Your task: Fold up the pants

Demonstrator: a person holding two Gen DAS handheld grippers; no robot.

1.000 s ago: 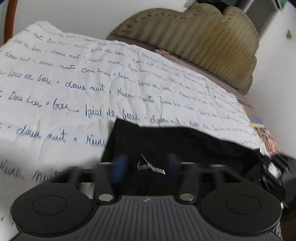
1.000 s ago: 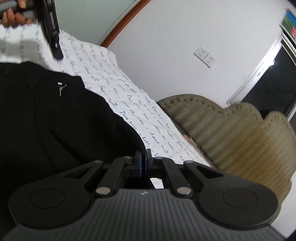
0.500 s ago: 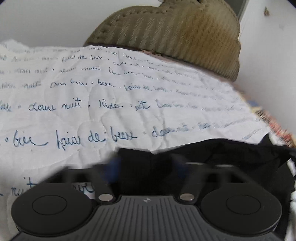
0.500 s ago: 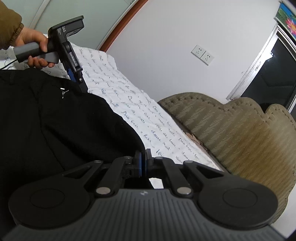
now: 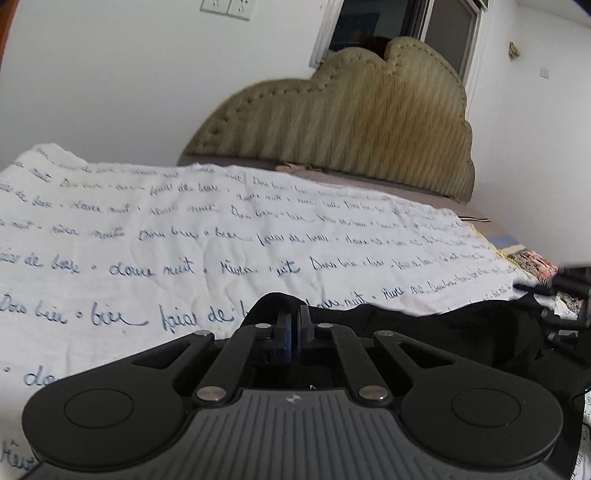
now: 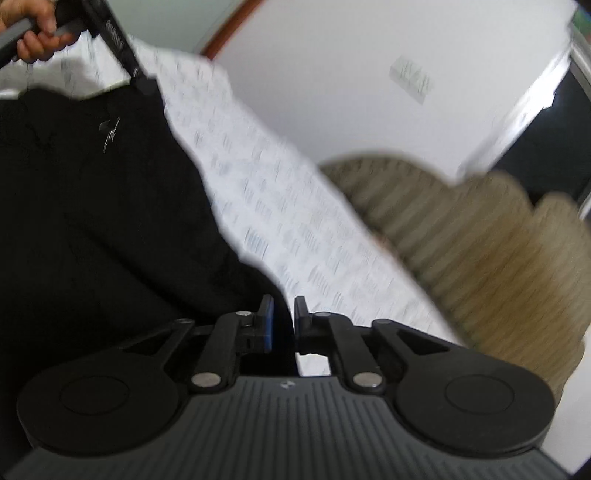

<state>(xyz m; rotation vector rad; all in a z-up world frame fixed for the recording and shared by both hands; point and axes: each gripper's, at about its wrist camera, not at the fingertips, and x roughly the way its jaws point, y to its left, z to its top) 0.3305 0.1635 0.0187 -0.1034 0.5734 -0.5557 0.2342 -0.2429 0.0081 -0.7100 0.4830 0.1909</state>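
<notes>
Black pants (image 6: pixel 92 221) with a small silver logo (image 6: pixel 110 133) lie on a white sheet (image 5: pixel 184 240) printed with blue script. My left gripper (image 5: pixel 291 332) is shut on the pants' edge (image 5: pixel 424 328); it also shows at the far corner in the right wrist view (image 6: pixel 142 79), pinching the cloth. My right gripper (image 6: pixel 283 321) has its jaws a little apart with the pants' edge between them. The right gripper also shows at the right edge of the left wrist view (image 5: pixel 565 291).
An olive tufted headboard (image 5: pixel 351 122) stands at the far end of the bed against a white wall. A dark window (image 5: pixel 399 33) is behind it. Patterned bedding (image 5: pixel 532 258) shows at the sheet's right edge.
My left gripper has closed from open onto the pants' edge and lifted it. My right gripper's jaws have parted slightly, and its view is blurred with motion.
</notes>
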